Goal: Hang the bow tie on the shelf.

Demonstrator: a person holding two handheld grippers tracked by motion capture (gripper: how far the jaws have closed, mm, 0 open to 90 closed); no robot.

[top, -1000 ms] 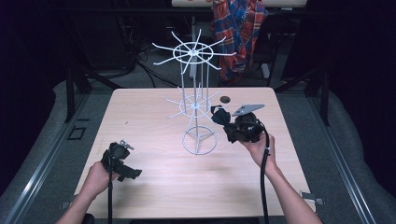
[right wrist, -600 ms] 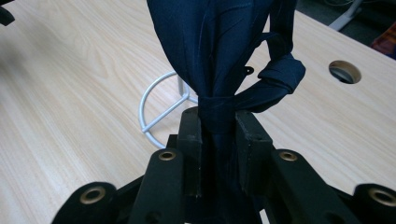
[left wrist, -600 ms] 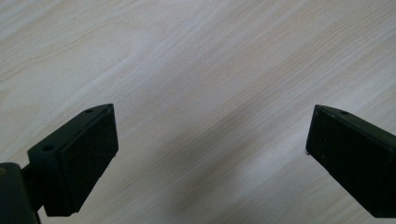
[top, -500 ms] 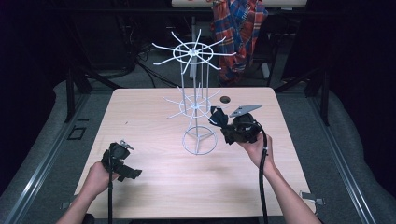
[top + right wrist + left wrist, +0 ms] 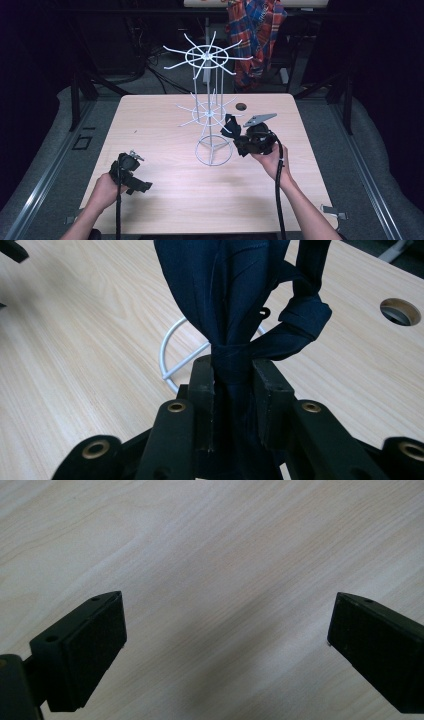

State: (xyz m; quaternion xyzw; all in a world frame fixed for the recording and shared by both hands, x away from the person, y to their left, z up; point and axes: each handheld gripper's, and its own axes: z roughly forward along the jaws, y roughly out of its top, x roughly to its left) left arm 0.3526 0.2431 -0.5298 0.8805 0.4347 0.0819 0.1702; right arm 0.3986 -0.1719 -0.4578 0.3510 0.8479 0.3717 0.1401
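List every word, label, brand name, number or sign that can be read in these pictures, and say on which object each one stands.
None: no readable text in any view.
The light wooden table, the white wire rack, the dark blue knotted cloth and the black claws bear no lettering.

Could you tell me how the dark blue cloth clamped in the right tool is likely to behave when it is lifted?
The dark blue cloth will probably be floppy: it bunches into folds and a loop. It looks thin, so likely light. Pinched in the right tool, it may drape or snag on the white wire rack.

High view overlooks table (image 5: 165,200); tool views close.
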